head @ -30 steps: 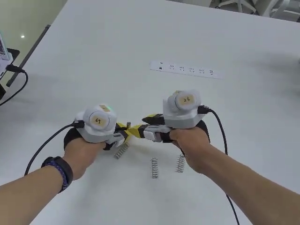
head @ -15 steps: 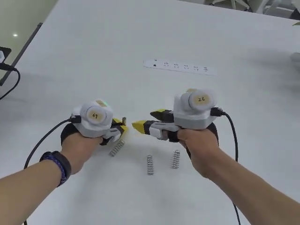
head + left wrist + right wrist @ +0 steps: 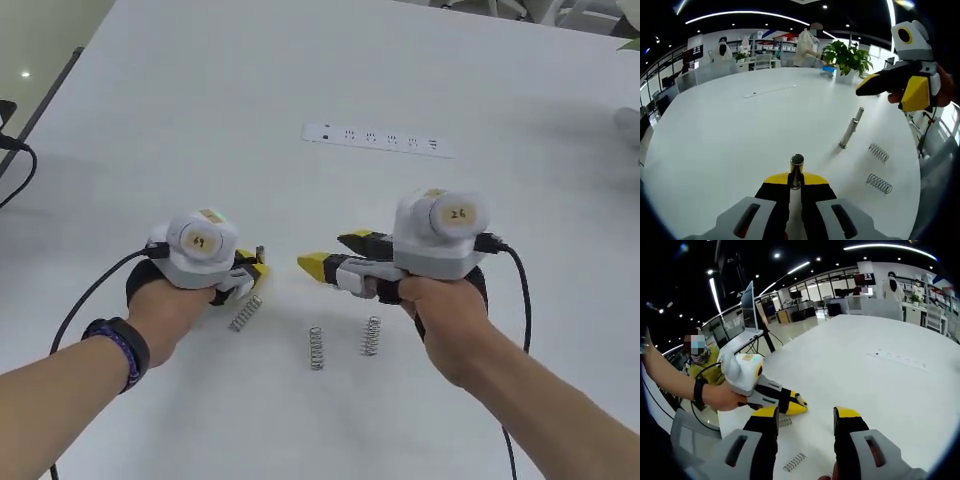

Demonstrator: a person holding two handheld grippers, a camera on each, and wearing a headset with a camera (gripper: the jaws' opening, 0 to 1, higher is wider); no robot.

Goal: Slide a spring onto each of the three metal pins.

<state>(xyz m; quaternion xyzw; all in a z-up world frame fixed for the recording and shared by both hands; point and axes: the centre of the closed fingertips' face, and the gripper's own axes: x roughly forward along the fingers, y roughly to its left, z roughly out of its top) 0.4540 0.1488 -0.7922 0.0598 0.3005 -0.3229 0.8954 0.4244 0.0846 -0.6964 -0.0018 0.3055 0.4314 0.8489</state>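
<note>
Fingertips (image 3: 776,179) of your left gripper (image 3: 796,180) are clamped on 1 metal pin (image 3: 797,165), which pokes forward at the lower centre of the left gripper view. Your right gripper (image 3: 808,415) has its jaws spread apart with nothing between them. Right of centre in the left gripper view, a 2nd pin (image 3: 850,128) lies on the white table (image 3: 730,130). In the head view, 3 springs (image 3: 316,347) lie just below both grippers, in the lower middle of the frame.

A power strip (image 3: 377,140) lies flat on the white table (image 3: 200,100), a potted plant (image 3: 847,59) stands by its edge, and an open laptop (image 3: 748,312) sits beyond it.
</note>
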